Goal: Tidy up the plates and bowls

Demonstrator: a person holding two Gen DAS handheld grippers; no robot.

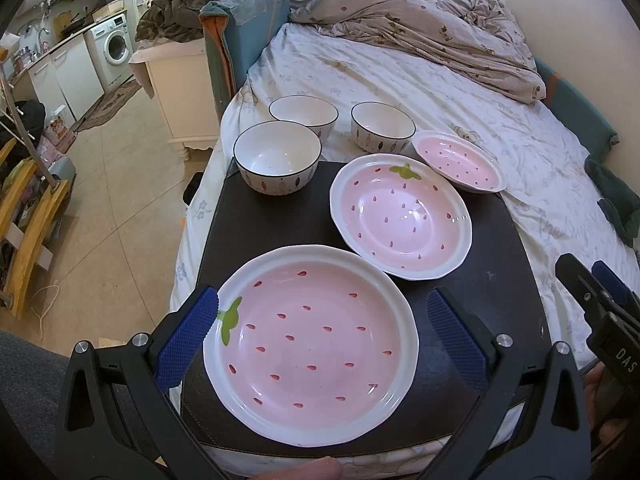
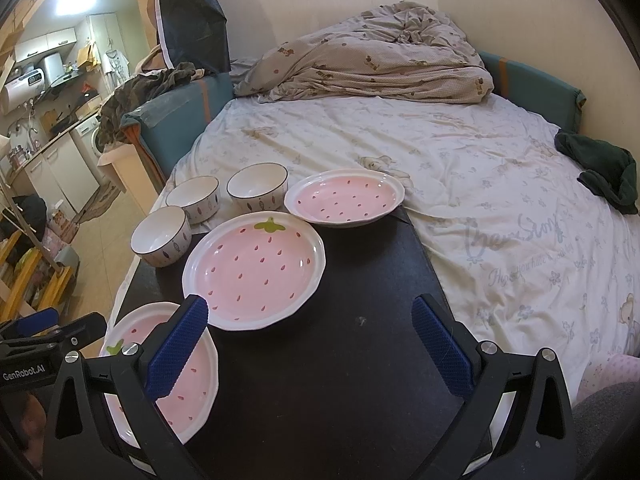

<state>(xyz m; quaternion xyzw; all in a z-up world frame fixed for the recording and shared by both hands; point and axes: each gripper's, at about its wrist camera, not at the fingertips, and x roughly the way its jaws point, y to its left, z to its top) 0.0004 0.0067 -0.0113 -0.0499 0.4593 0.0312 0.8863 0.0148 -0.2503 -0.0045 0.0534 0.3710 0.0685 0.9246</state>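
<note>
The left hand-held gripper (image 1: 320,330), wide open and empty, is best lowered onto the nearest plate (image 1: 310,344)'s rim; the right hand-held gripper (image 2: 310,342) is likewise open, empty

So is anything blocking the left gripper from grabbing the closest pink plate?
Nothing visible. The left gripper is open, its blue fingers either side of the nearest pink strawberry-pattern ceramic plate on the black board.

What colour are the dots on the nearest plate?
Red seed-like dots on pink, on the nearest plate; clearest in the left wrist view.
</note>
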